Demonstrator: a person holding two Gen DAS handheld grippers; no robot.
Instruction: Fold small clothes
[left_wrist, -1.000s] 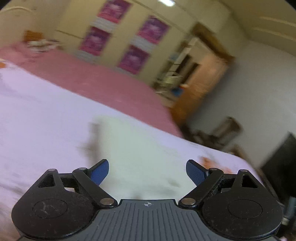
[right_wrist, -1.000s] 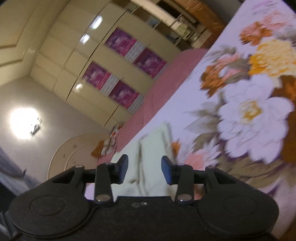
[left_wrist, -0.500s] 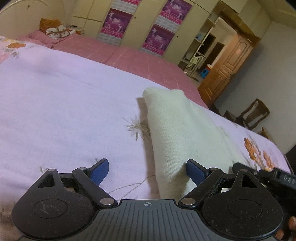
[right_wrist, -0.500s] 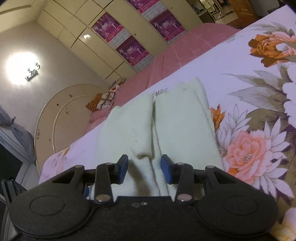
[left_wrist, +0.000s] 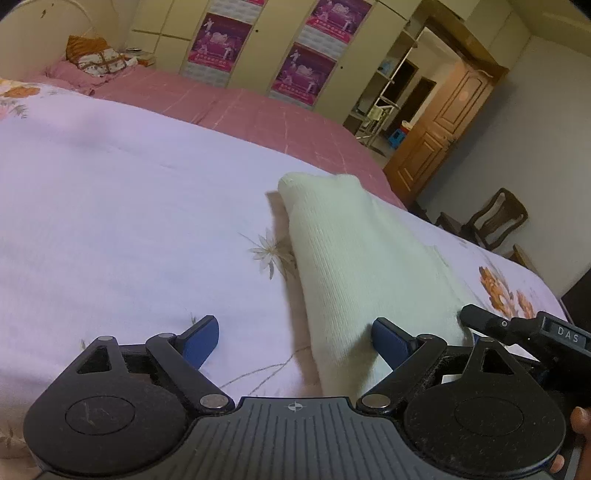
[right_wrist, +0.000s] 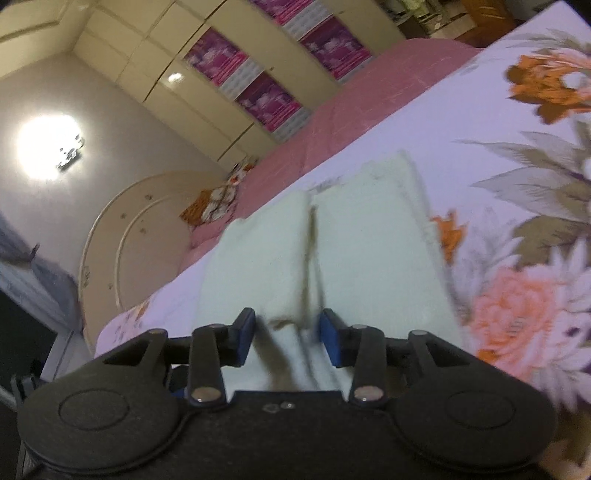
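A cream knit garment (left_wrist: 354, 258) lies folded lengthwise on the lilac floral bedsheet (left_wrist: 110, 206). My left gripper (left_wrist: 295, 341) hangs low over its near left corner, jaws wide open. The garment's left edge lies between them and the right pad (left_wrist: 391, 341) is over the knit. In the right wrist view the garment (right_wrist: 369, 251) shows two long panels meeting at a centre seam. My right gripper (right_wrist: 288, 338) stands partly open astride the near end of that seam, pads not pressing on it. The right tool's black body (left_wrist: 554, 336) shows beside the left gripper.
A pink cover (left_wrist: 240, 107) spreads beyond the lilac sheet, with pillows (left_wrist: 99, 59) at the round headboard (right_wrist: 129, 236). Cream wardrobes with magenta posters (left_wrist: 303, 70) line the far wall. A wooden door (left_wrist: 450, 122) and chairs (left_wrist: 495, 218) stand at the right. A person's fingers (left_wrist: 580, 417) hold the tool.
Both views were blurred and are now steadier. The left gripper sank toward the bed and closed in on the garment's left edge. The right gripper swung onto its near end. Neither jaw width changed.
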